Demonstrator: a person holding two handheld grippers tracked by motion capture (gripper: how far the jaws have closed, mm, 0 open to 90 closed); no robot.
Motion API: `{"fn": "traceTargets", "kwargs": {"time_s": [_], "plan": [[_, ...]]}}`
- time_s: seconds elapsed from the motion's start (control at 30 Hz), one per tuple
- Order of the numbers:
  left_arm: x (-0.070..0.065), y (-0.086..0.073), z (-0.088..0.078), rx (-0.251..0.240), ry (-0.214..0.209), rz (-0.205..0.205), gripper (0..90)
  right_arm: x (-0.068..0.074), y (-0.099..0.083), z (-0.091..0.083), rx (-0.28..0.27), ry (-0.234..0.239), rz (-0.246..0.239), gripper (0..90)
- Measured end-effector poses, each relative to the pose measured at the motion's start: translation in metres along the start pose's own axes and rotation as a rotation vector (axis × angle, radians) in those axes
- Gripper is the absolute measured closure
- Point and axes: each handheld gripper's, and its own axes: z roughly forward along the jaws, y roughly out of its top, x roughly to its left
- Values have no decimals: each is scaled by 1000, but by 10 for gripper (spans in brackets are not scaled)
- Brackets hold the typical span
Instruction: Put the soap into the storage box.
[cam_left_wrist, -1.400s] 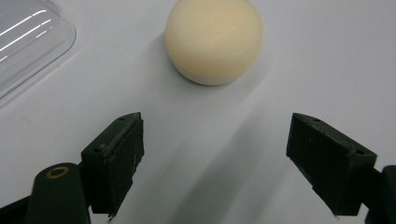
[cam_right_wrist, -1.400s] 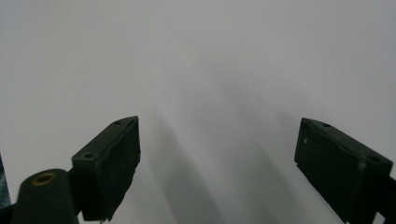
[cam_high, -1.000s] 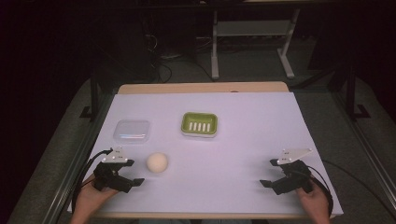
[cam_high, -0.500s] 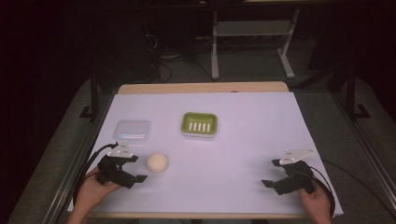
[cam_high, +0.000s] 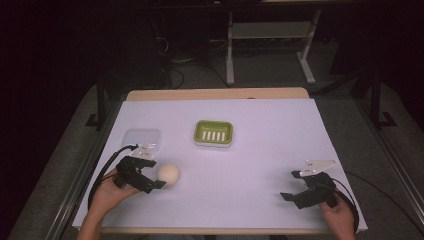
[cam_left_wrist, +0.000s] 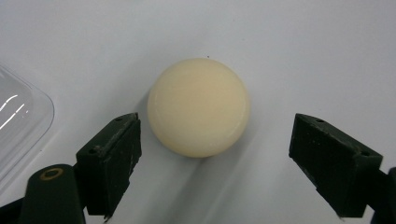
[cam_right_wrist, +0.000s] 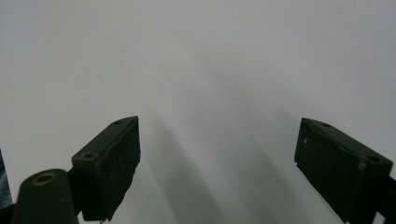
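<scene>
White-covered table (cam_high: 250, 150), dark room; left claw (cam_left_wrist: 215, 154) spread before cream ball (cam_left_wrist: 198, 106); right claw (cam_right_wrist: 217, 158) spread.

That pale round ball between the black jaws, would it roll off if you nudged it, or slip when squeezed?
The cream ball looks fully round with no flat side, so a nudge would probably send it rolling across the smooth white table. Its surface seems smooth and matte, so flat jaws closing off-centre might squirt it out. It shows no dents or sag, so it is likely fairly firm.

The worktop (cam_high: 260, 145) has a white surface. On it lie a cream ball (cam_high: 168, 174), a green soap dish (cam_high: 213, 133) and a clear plastic lid (cam_high: 142, 136).
</scene>
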Motion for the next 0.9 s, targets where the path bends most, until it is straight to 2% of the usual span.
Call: {"fn": "traceTargets", "kwargs": {"time_s": [0.17,0.33,0.77,0.9], "plan": [[3,3,5,-6,-14,-20,164,0,1,1,6,1,-3,136],[5,5,11,11,-17,-8,164,0,1,0,3,2,1,136],[2,9,23,34,19,-14,167,1,2,3,10,11,-14,136],[1,10,28,43,17,-14,167,1,2,2,9,13,-11,136]]}}
